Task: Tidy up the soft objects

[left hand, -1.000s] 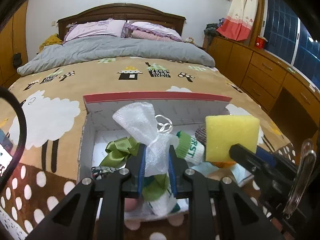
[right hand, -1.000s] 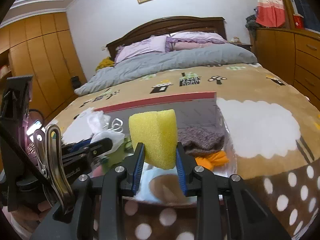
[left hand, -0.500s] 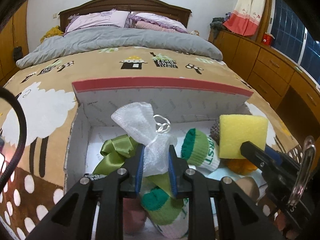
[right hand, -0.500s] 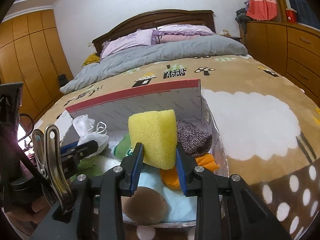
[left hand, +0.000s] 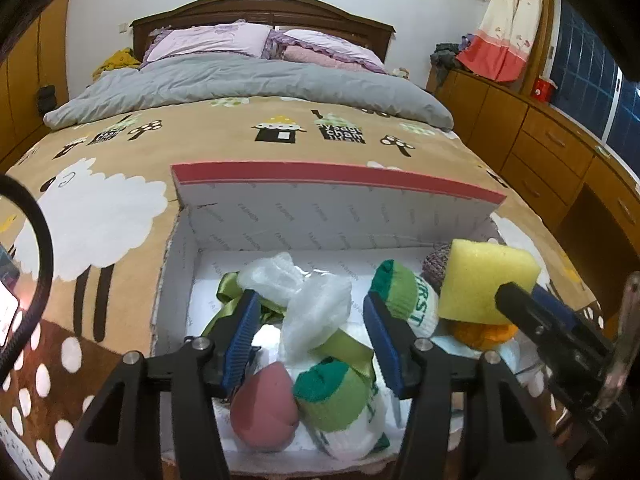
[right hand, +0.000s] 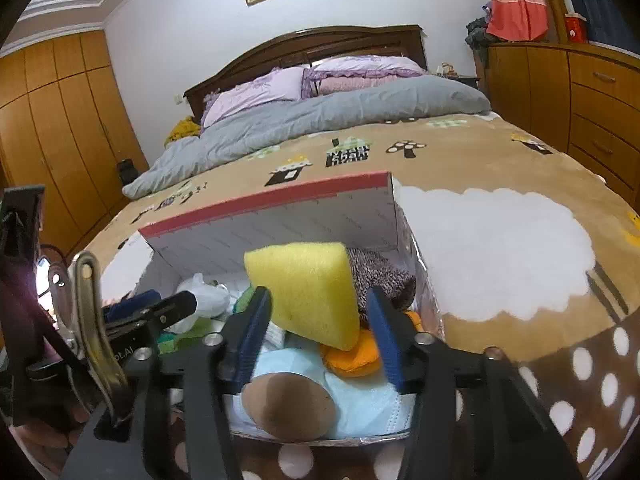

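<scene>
An open white box with a red-edged lid (left hand: 332,216) sits on the bed; it also shows in the right wrist view (right hand: 280,220). My left gripper (left hand: 310,330) is open over the box, with the white mesh pouch (left hand: 308,300) lying loose between its fingers on a green ribbon (left hand: 230,300). Green-and-white socks (left hand: 340,396) and a pink sponge (left hand: 264,408) lie below. My right gripper (right hand: 316,330) is open; the yellow sponge (right hand: 308,292) rests tilted between its fingers on an orange item (right hand: 352,356). The sponge also shows in the left wrist view (left hand: 486,280).
A grey knit item (right hand: 380,280), a light blue mask (right hand: 360,400) and a brown sponge (right hand: 288,406) lie in the box's right part. The brown sheep-print blanket (right hand: 500,248) surrounds the box. Wooden drawers (left hand: 560,160) stand to the right, a wardrobe (right hand: 52,140) to the left.
Both grippers lowered toward the box and opened. The left let go of the mesh pouch, which slumped into the box. The right let go of the yellow sponge, which tilted.
</scene>
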